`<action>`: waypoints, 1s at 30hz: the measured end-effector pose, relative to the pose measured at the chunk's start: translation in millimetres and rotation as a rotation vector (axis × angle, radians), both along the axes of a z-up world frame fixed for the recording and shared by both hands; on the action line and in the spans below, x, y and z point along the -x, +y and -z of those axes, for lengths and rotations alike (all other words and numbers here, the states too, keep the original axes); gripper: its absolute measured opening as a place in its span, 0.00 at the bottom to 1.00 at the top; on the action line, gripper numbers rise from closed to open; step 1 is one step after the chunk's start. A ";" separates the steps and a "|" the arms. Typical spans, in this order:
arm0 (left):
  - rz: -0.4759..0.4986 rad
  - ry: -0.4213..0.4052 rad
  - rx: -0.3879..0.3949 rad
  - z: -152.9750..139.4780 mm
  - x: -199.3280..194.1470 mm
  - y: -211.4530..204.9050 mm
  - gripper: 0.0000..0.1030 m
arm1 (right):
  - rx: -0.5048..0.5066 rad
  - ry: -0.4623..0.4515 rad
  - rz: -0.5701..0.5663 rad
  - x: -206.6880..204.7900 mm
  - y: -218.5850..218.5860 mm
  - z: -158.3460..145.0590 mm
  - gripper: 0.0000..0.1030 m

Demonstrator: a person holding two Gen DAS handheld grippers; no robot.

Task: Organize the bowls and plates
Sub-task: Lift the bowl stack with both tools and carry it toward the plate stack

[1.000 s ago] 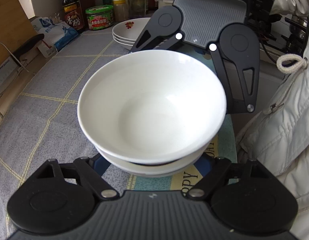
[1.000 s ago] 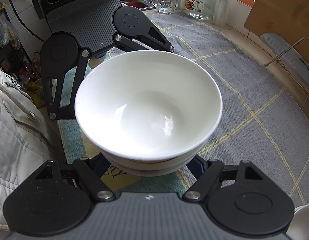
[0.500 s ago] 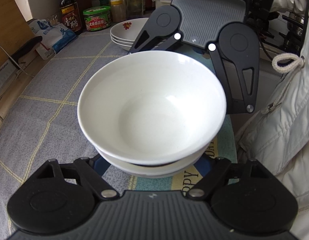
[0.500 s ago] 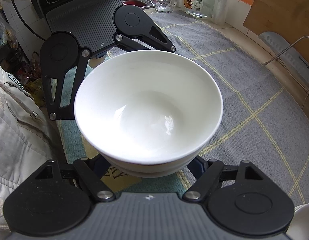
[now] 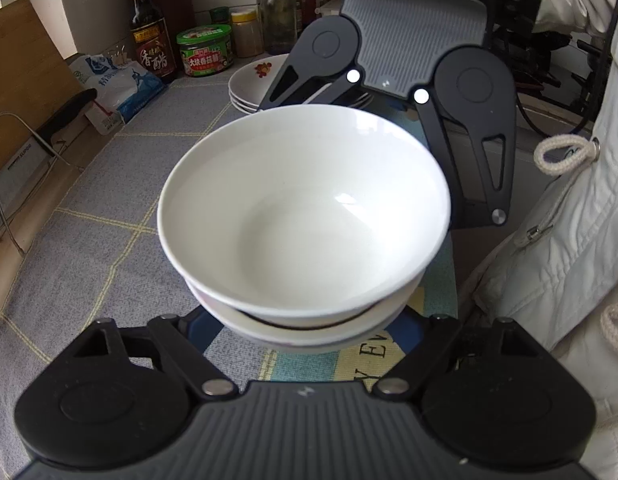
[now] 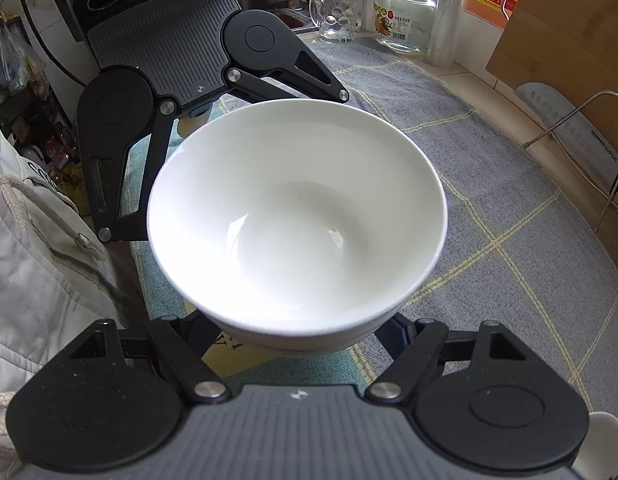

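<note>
The left gripper (image 5: 309, 332) and right gripper (image 6: 305, 340) each clamp the stacked bowls (image 5: 305, 216) from opposite sides, above the grey mat (image 5: 101, 208). Risk: uneven pressure could slide the empty top bowl (image 6: 297, 216) off the lower one, or drop both. The plates (image 5: 253, 84) lie stacked, empty, farther back.

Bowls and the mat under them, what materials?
Top bowl: looks like glazed white ceramic or porcelain; smooth, glossy, with sharp window glints. Could be melamine. Lower bowl: same white gloss on the part showing. Mat: woven grey fabric with yellow grid lines; matte, with visible weave.
</note>
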State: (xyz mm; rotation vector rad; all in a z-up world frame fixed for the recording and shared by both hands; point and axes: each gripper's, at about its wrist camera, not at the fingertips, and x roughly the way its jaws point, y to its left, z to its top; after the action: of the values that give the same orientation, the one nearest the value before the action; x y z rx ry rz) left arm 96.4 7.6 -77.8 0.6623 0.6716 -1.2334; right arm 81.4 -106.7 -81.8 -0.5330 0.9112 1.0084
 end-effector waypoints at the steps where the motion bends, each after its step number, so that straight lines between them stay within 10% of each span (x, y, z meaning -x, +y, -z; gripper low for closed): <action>1: -0.004 -0.004 0.001 -2.0 -0.6 -2.3 0.83 | -0.001 -0.005 -0.003 0.6 -3.2 -2.7 0.82; 30: 0.071 -0.110 0.070 -31.1 -9.3 -151.9 0.83 | 0.059 -0.108 0.079 8.0 -158.4 -46.2 0.82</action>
State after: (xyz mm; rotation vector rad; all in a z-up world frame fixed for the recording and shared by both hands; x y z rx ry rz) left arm 105.7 -144.3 -46.7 0.6952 0.5153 -1.2705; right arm 73.3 -265.1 -35.6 -0.5918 0.8611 0.8752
